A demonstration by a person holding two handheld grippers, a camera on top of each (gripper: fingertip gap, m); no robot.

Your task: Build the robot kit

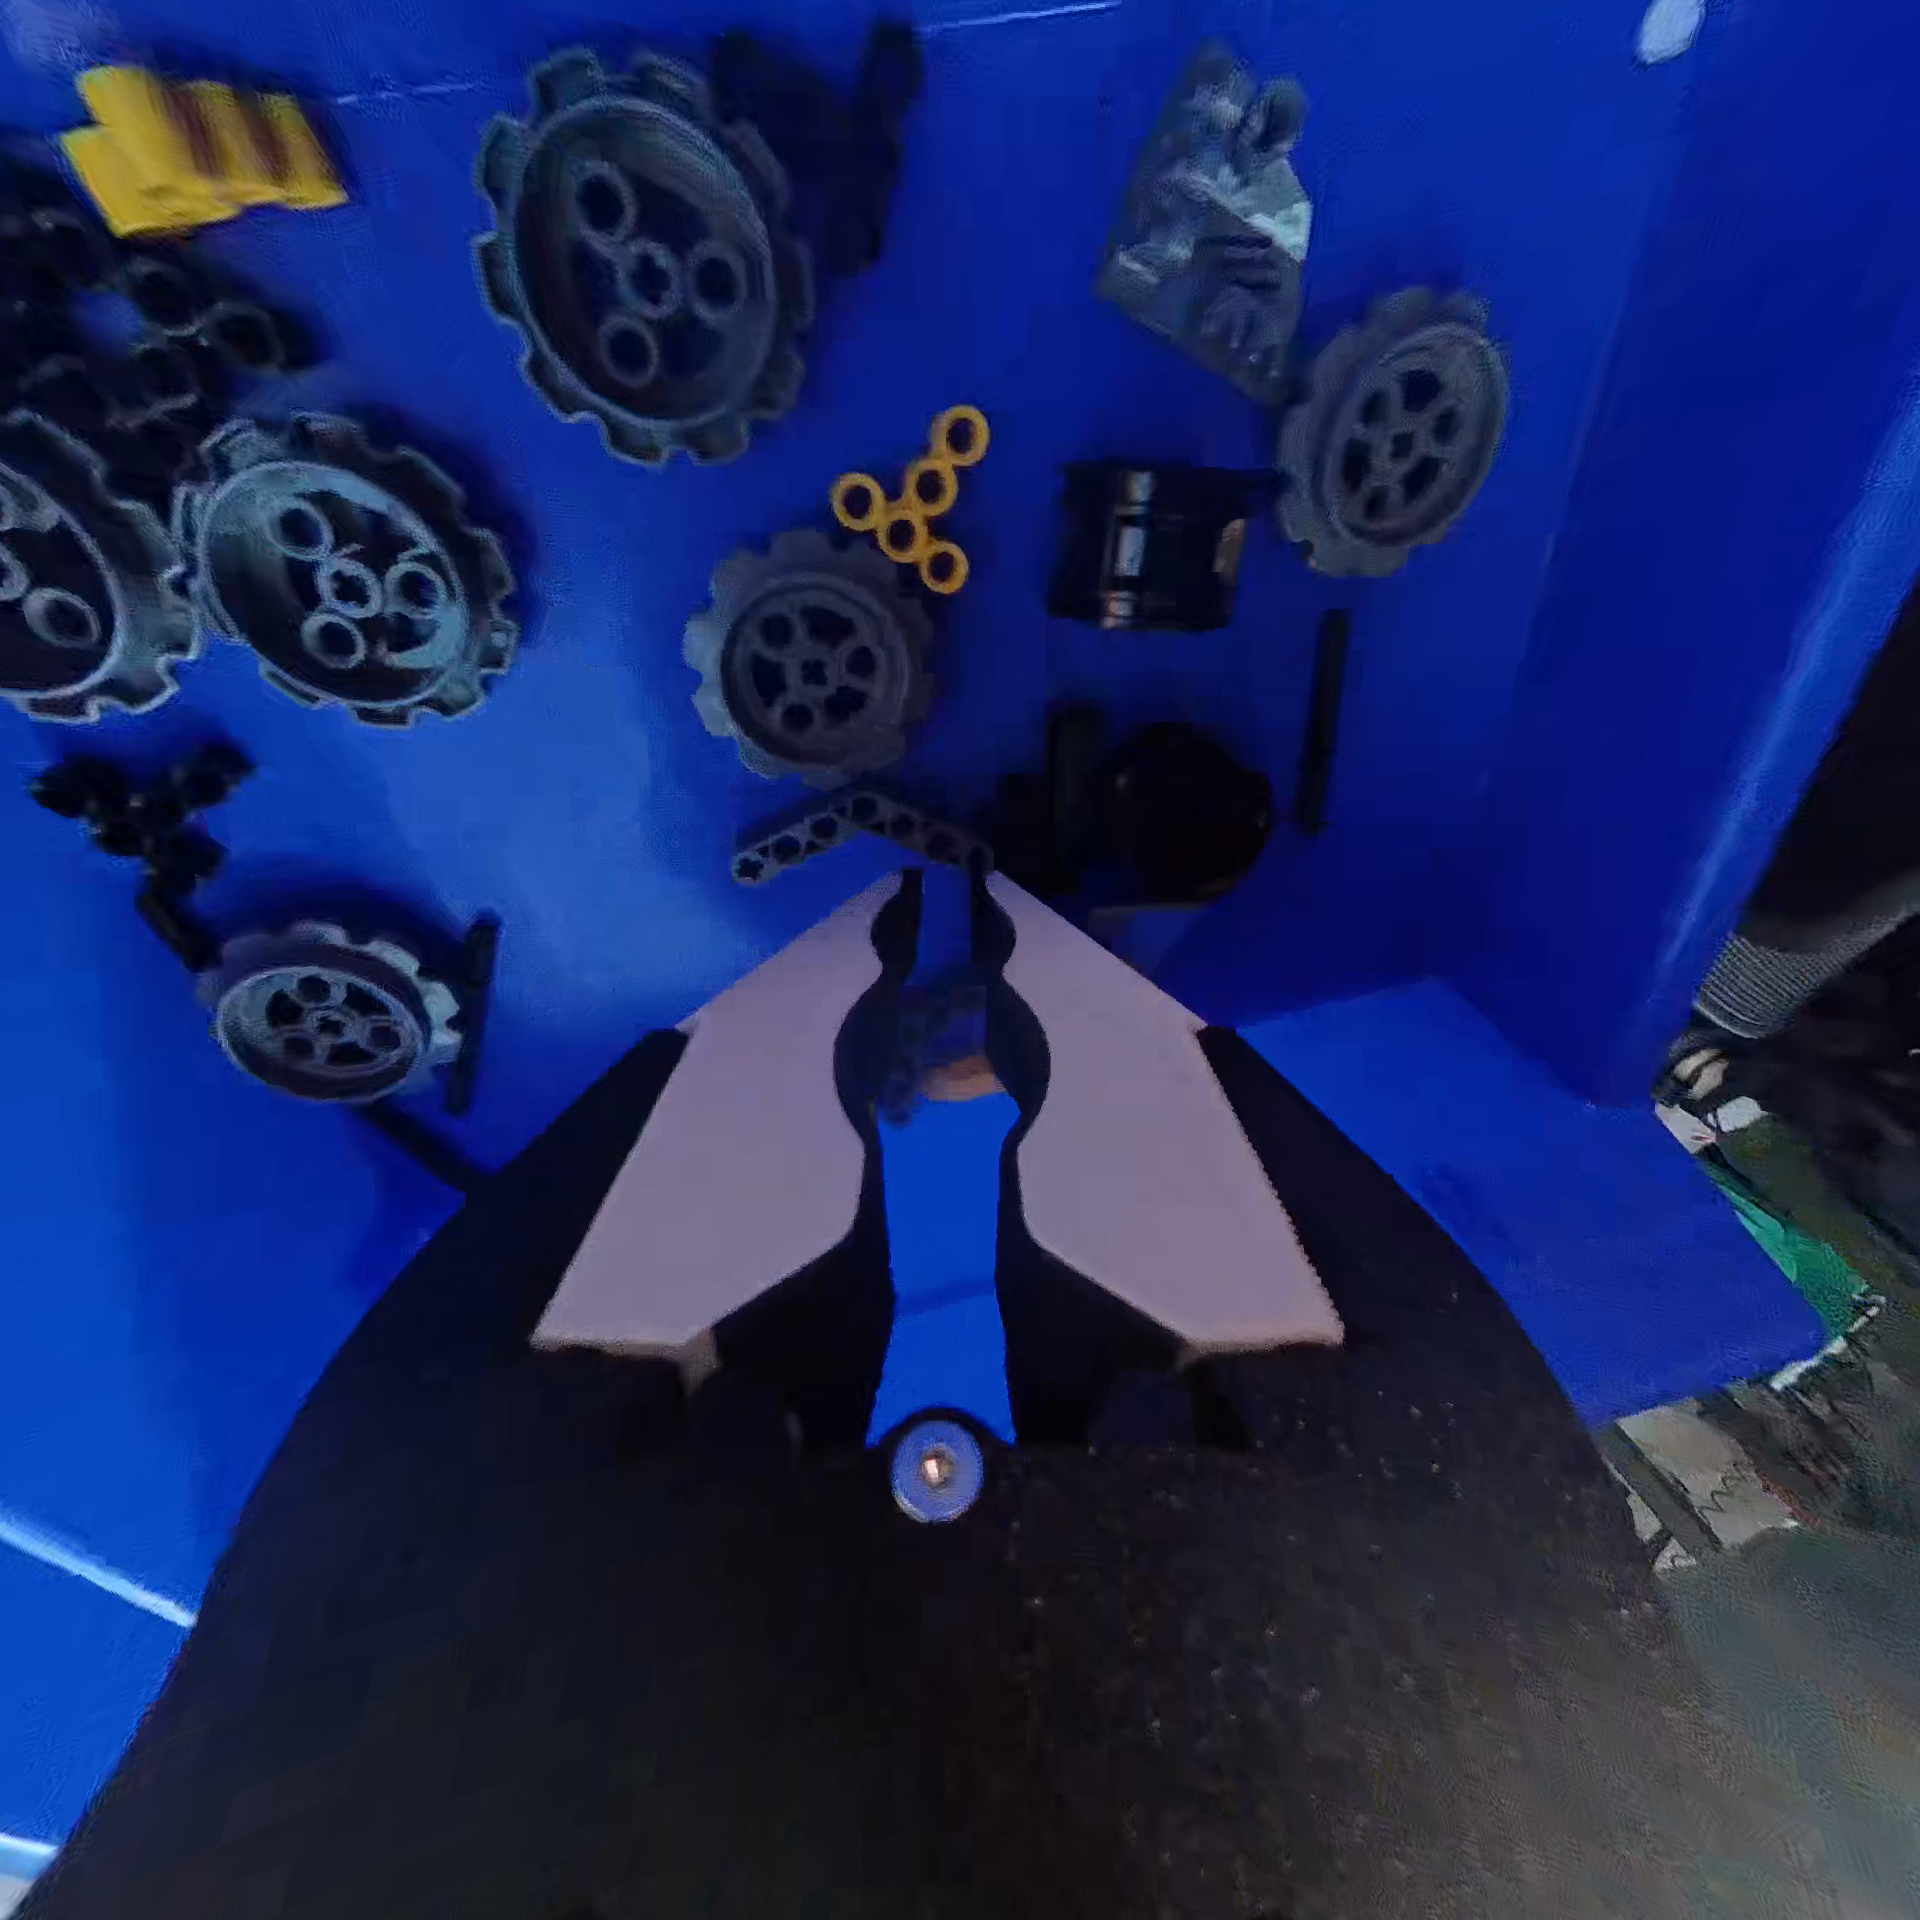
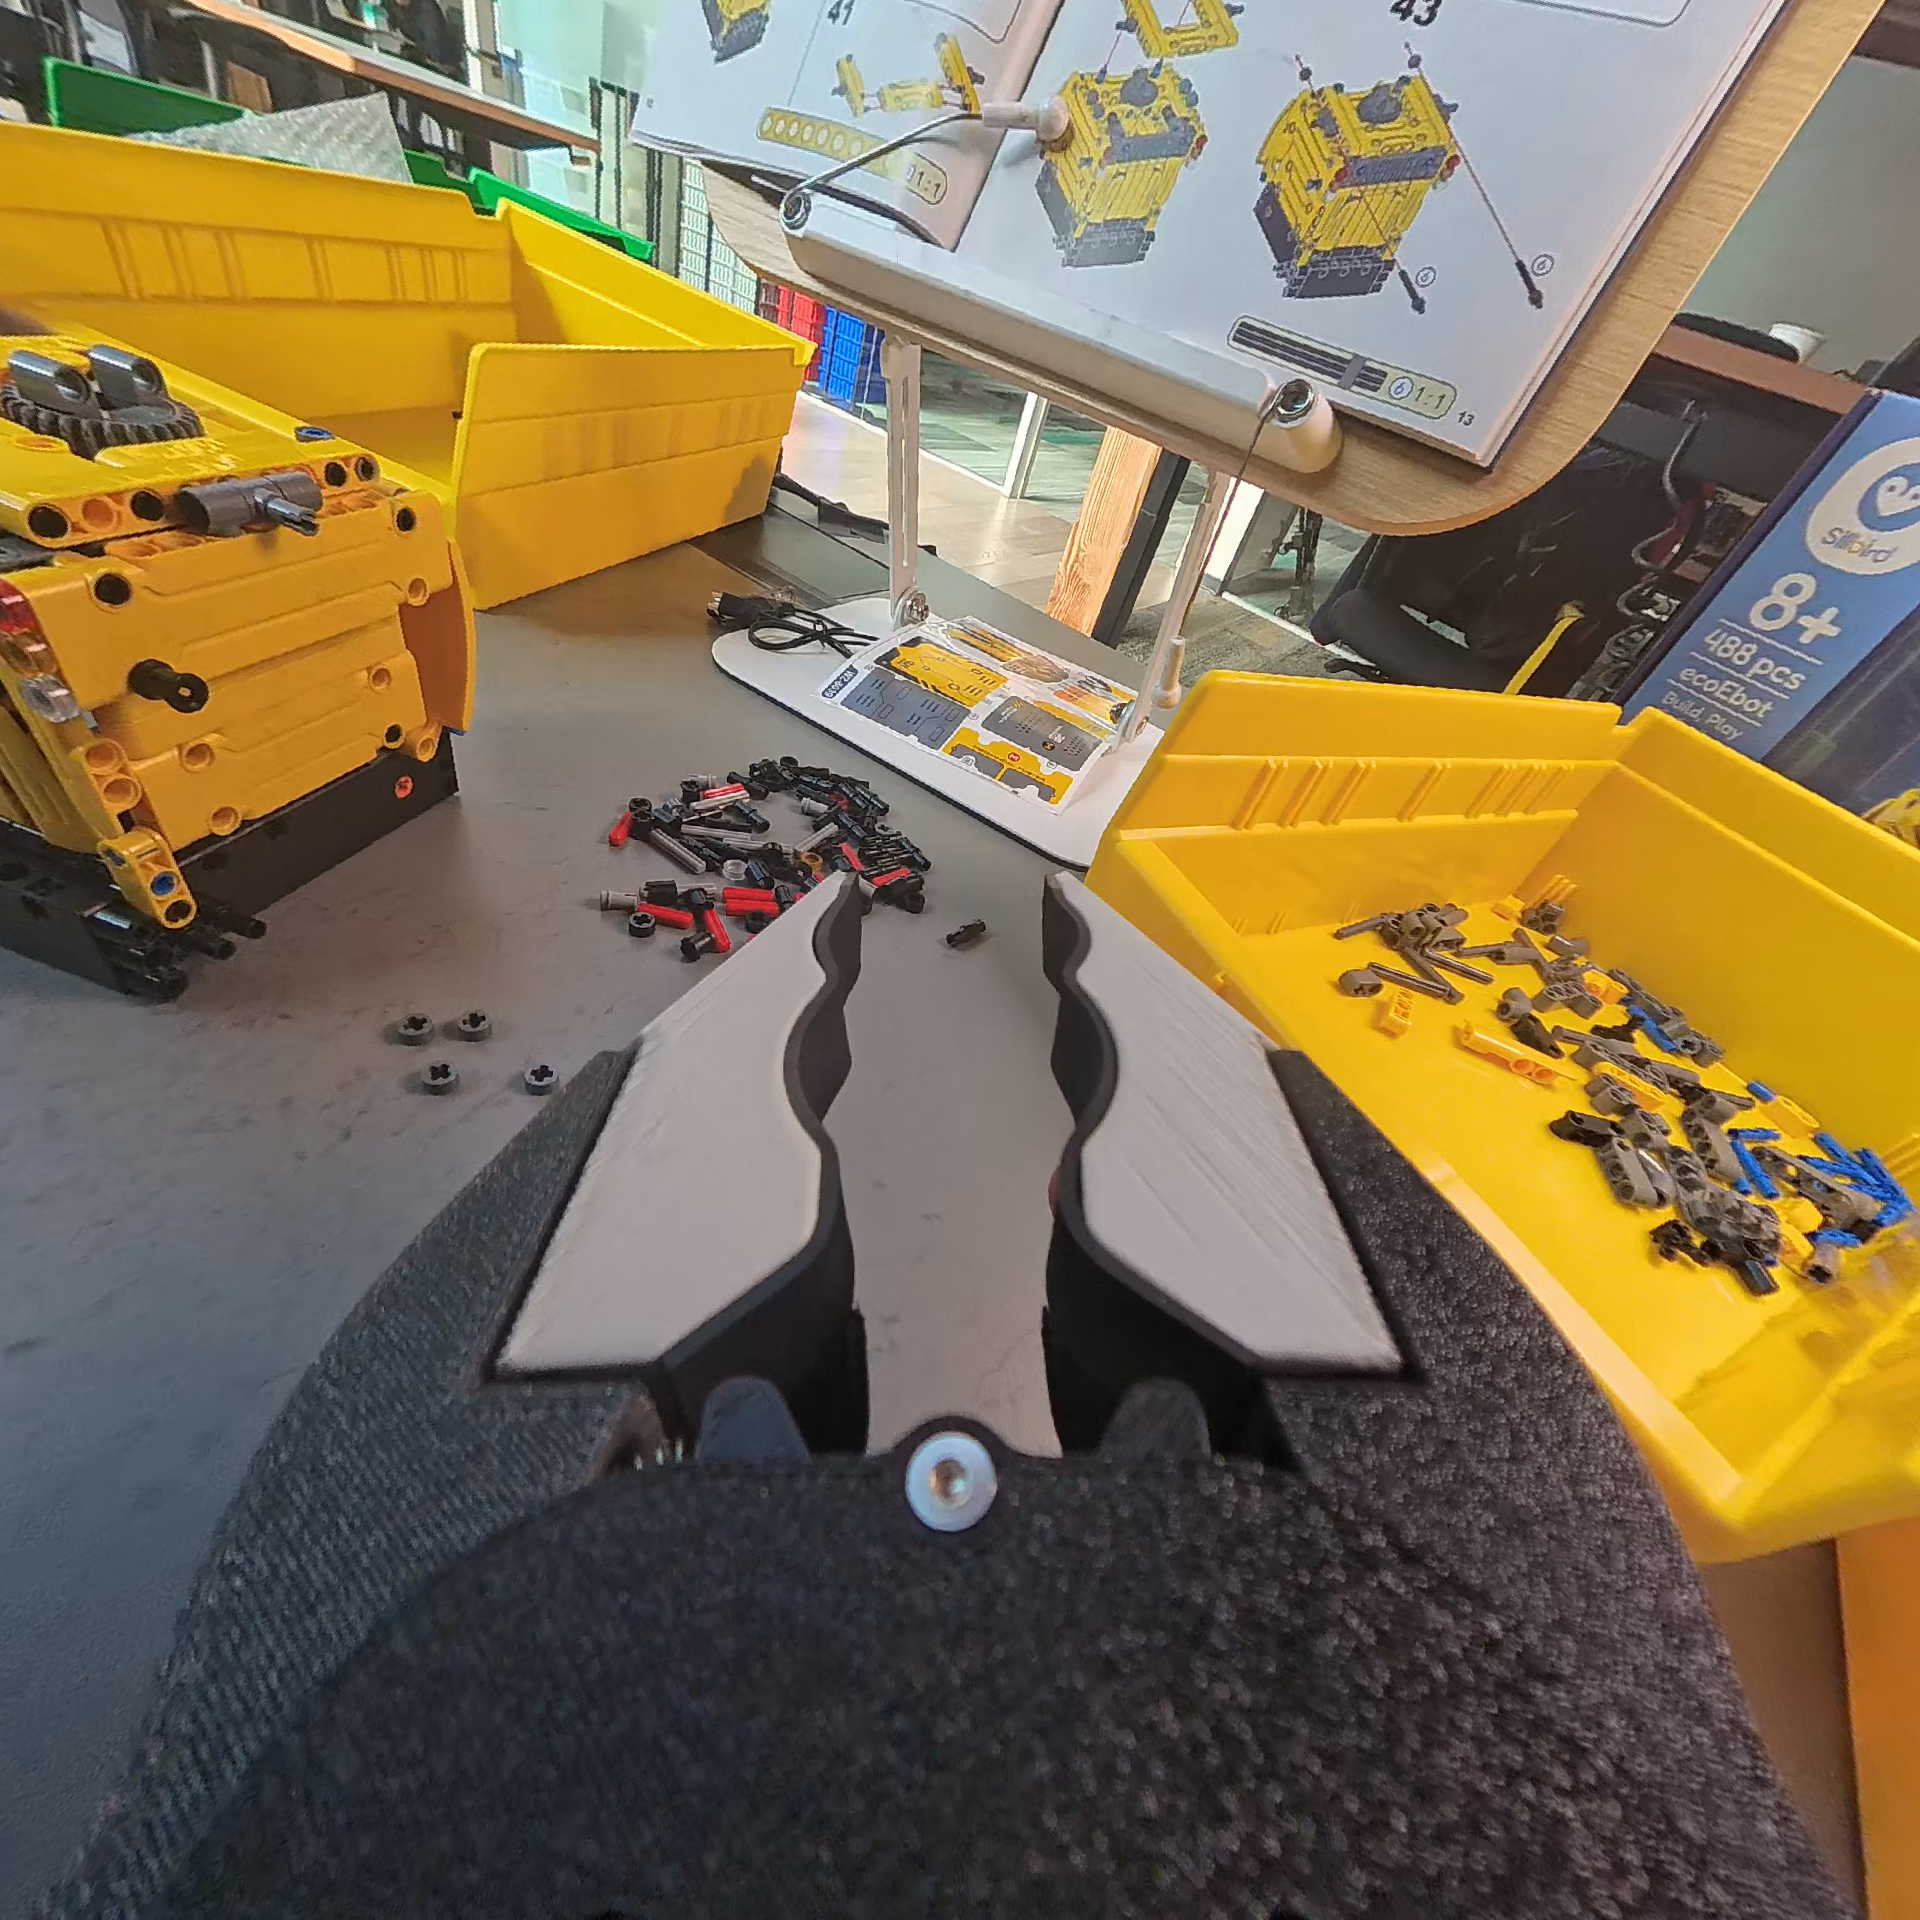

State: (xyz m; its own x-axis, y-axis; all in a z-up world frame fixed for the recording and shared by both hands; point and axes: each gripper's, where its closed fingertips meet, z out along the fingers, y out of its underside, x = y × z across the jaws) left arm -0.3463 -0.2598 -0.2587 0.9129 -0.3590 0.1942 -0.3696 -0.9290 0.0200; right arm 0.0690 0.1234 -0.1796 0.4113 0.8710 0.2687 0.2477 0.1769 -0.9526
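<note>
Bent grey beam (image 1: 862,831) lies in the blue tray (image 1: 623,1039), at the tips of our left gripper (image 1: 945,883). Its narrow jaws could bump the gear wheel (image 1: 810,655). 1 blurred thing sits between them; we cannot tell if it is gripped. Our right gripper (image 2: 951,894) hangs spread and empty near 1 black pin (image 2: 966,932).

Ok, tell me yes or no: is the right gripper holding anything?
No: the right gripper is open above bare grey table, with nothing between its fingers and the pile of pins lying just ahead.
</note>
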